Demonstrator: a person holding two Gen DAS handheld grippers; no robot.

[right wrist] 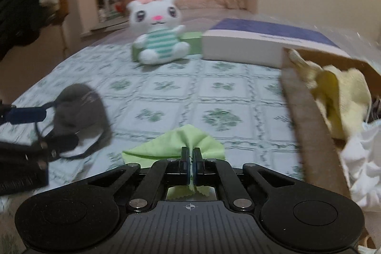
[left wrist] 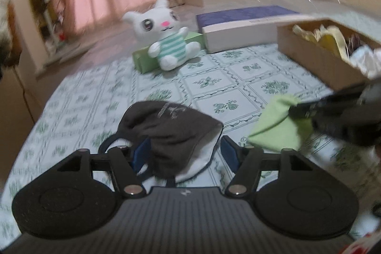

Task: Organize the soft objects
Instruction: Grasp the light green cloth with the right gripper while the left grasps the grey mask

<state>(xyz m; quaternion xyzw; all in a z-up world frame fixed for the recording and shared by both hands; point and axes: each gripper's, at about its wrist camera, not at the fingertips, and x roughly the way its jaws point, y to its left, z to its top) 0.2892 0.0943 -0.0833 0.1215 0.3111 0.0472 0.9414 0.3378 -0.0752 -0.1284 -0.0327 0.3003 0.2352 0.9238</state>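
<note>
A dark grey face mask (left wrist: 171, 125) lies on the green-patterned sheet (left wrist: 214, 80), between the wide-apart fingers of my left gripper (left wrist: 183, 149). That gripper is open; its right pad stands clear of the mask. In the right wrist view the mask (right wrist: 81, 106) and left gripper (right wrist: 47, 129) sit at the left. My right gripper (right wrist: 190, 151) is shut on a light green cloth (right wrist: 166, 146), pinching a fold near its middle. The left wrist view shows the cloth (left wrist: 276, 127) and right gripper (left wrist: 300, 108) at the right.
A cardboard box (right wrist: 307, 111) at the right holds a yellow cloth (right wrist: 343, 97) and white fabric (right wrist: 364, 168). Farther back sit a white plush toy (right wrist: 157, 35) against a green box (right wrist: 193, 38), and a blue-topped white box (right wrist: 238, 47).
</note>
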